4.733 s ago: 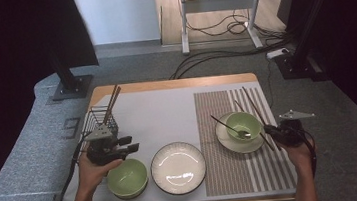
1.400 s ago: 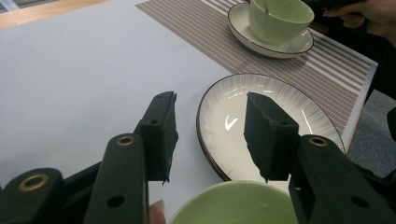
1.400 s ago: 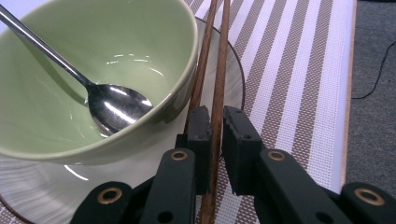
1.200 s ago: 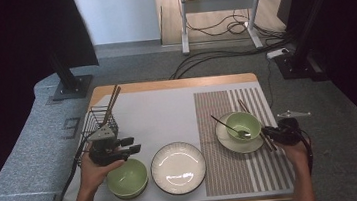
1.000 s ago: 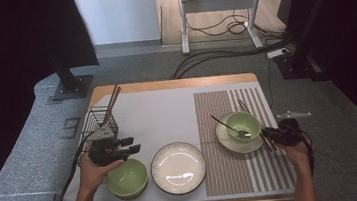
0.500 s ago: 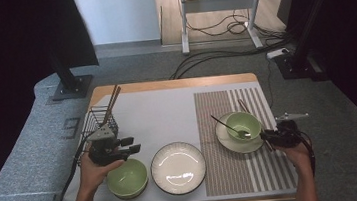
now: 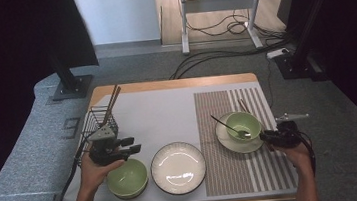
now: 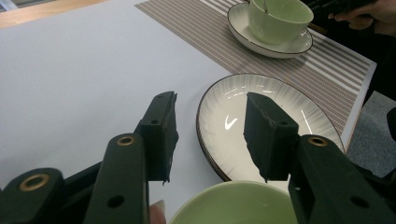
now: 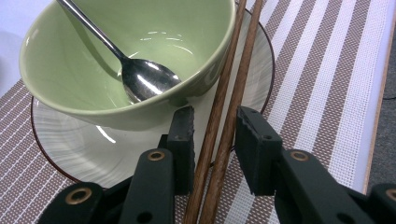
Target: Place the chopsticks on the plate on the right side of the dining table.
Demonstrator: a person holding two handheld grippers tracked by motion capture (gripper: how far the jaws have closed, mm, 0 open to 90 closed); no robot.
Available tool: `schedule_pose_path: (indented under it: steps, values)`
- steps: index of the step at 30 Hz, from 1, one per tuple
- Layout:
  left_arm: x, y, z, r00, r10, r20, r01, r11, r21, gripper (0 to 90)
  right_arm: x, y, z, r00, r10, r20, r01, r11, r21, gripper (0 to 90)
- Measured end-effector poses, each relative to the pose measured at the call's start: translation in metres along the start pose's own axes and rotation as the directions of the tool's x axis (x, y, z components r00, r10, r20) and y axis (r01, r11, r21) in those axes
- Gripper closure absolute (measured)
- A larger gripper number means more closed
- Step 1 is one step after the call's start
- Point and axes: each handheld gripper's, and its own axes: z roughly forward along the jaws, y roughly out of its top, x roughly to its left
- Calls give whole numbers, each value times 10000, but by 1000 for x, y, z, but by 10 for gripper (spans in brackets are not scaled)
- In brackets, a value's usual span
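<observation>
Two chopsticks [image 9: 229, 107] lie between the right gripper [image 9: 215, 149]'s pads, jaws just opening, pads apparently clear. They rest on the saucer [image 9: 93, 154] rim beside the green bowl [image 9: 116, 60]. Back straight out without nudging them. Left gripper [image 8: 210, 135] idles half open over the plate [image 8: 261, 135].

The chopsticks [image 9: 224, 116] run off at six o'clock and twelve; the spoon [image 9: 135, 77] handle is cut at eleven o'clock.

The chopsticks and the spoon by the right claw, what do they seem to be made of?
The chopsticks look like wood: brown, matte, with faint grain. The spoon looks like polished metal: silvery, with bright mirror reflections.
</observation>
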Motion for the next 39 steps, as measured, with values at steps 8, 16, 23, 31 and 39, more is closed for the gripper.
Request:
schedule_pose_path:
  steps: [8, 16, 23, 31, 39]
  values:
    - [0, 0, 0, 10000, 5, -7, -5, 10000, -16, 540, -2, 0, -2, 10000, 60, -7, -60, 9999, -86, 663]
    - [0, 0, -1, 10000, -15, -46, 15, 10000, -56, 538, -6, -2, -8, 9994, 282, 205, -274, 9989, -382, 644]
    - [1, 0, -1, 10000, -13, -72, 13, 10000, -53, 536, -6, -1, -11, 9987, 426, 279, -408, 9972, -622, 614]
    - [1, 0, -2, 10000, -32, -70, 32, 10000, -39, 532, -3, 4, -18, 9984, 458, 317, -423, 9935, -1054, 591]
    - [1, 0, -2, 10000, -33, -56, 32, 10000, -39, 530, 0, 7, -18, 9978, 613, 266, -580, 9924, -1090, 571]
